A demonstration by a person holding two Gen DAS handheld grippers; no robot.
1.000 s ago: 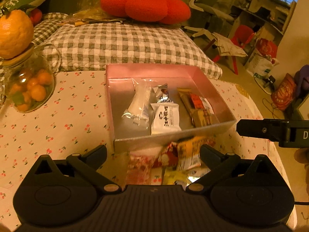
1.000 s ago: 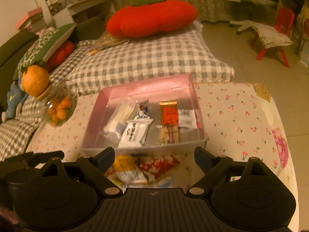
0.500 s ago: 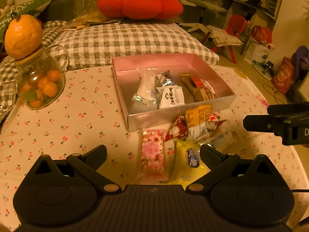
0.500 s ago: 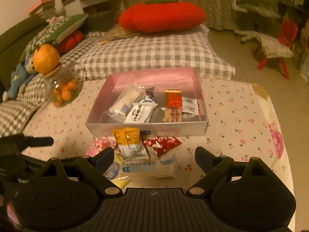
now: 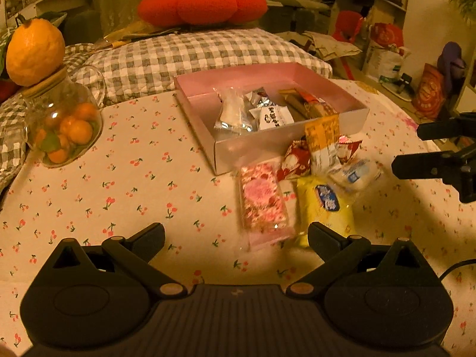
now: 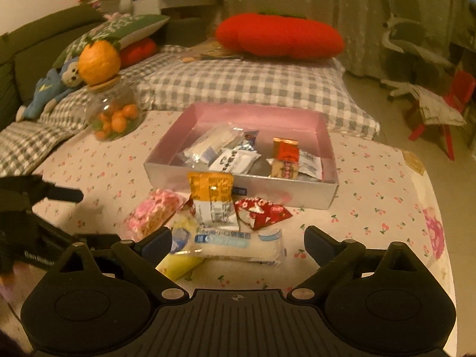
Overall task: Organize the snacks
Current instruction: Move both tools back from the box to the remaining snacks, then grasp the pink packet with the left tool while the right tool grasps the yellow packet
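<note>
- The table wears a cherry-print cloth, with a checked cushion behind it and a glass jar of small oranges at the far left.
- The pink box sits mid-table and already holds about five wrapped snacks, so the task looks partly done.
- A loose pile lies just in front of the box: a pink packet, a yellow packet, an orange-topped packet leaning on the box wall, a red packet and a clear white packet. These five are left to put away.
- The left gripper is spread wide and empty, with the pink packet just ahead of its gap.
- The right gripper has just been opening; its jaws stand wide over the clear white packet without pressing it.
- Against a second ago, both views have pulled back from the box: the pile, then half hidden by the fingers, now shows whole.
</note>
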